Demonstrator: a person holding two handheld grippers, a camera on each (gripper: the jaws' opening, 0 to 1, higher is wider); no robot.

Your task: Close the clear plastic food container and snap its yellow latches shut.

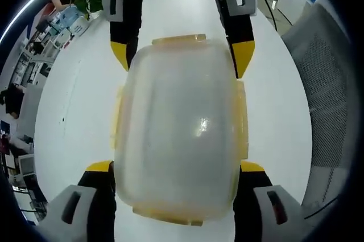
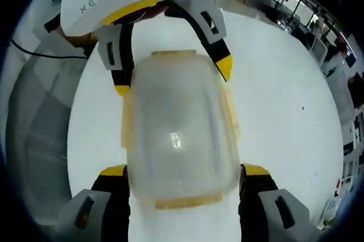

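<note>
While the container [image 1: 181, 128] lies at the centre of the left gripper view on a white table [image 1: 68, 111], the left gripper [image 1: 181, 167] stands spread wide, its two yellow-tipped jaws rising from the bottom of the frame on either side of the container's near end. Both tips sit against or just beside the container's side walls; whether they press on it cannot be told. The lid appears to rest on the body, cloudy and translucent, with yellow latches [image 1: 242, 119] along the long sides and at both ends. At the top of this view the right gripper [image 1: 182, 57] comes in from the far end, its jaws likewise spread, one tip at each far corner of the container. In the right gripper view the container [image 2: 177, 134] again fills the centre, with the right gripper [image 2: 183, 171] wide apart at the lower edge and a tip beside each near corner. Contact here is also uncertain. The left gripper [image 2: 173, 77] shows at the top of that frame, spread about the far end, with a white housing above it. Side latches [image 2: 230, 114] look to lie flared slightly outward from the walls; whether any is snapped shut cannot be judged. A mesh chair [image 1: 324, 99] stands at the right of the left gripper view.
</note>
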